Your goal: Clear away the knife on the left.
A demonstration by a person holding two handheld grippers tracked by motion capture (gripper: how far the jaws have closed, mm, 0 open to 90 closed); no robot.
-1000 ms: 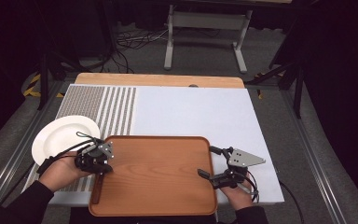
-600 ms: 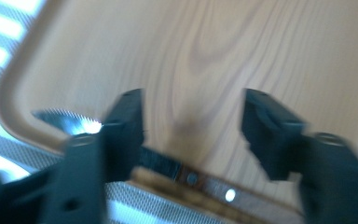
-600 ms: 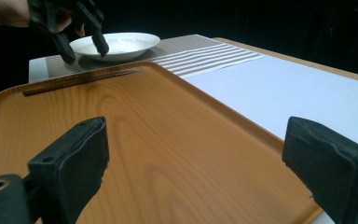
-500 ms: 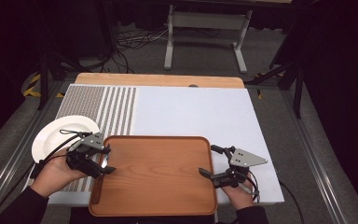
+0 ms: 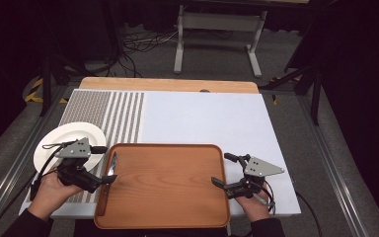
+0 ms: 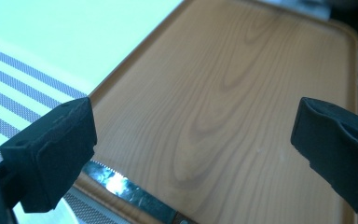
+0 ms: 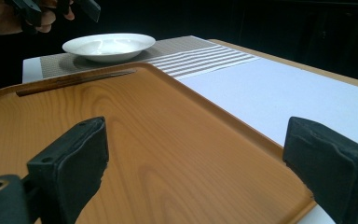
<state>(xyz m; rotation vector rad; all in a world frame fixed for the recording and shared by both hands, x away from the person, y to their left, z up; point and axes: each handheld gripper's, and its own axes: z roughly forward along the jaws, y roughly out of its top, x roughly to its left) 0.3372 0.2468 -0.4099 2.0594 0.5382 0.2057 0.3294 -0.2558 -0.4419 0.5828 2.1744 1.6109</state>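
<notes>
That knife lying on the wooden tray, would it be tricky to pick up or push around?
Probably tricky to lift: the knife lies flat against the tray rim, leaving little to get under. Its shiny serrated blade looks stiff and likely slippery. Pushed, it would probably slide on the smooth wood rather than roll.

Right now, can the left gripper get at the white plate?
Probably yes. The left gripper is open and holds nothing, and the white plate lies bare just beside it on the striped mat.

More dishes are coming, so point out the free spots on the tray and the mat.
The tray is bare from the knife along its left rim across to the right gripper. The white mat beyond the tray is free. Crowded: the left, with plate and left gripper.
</notes>
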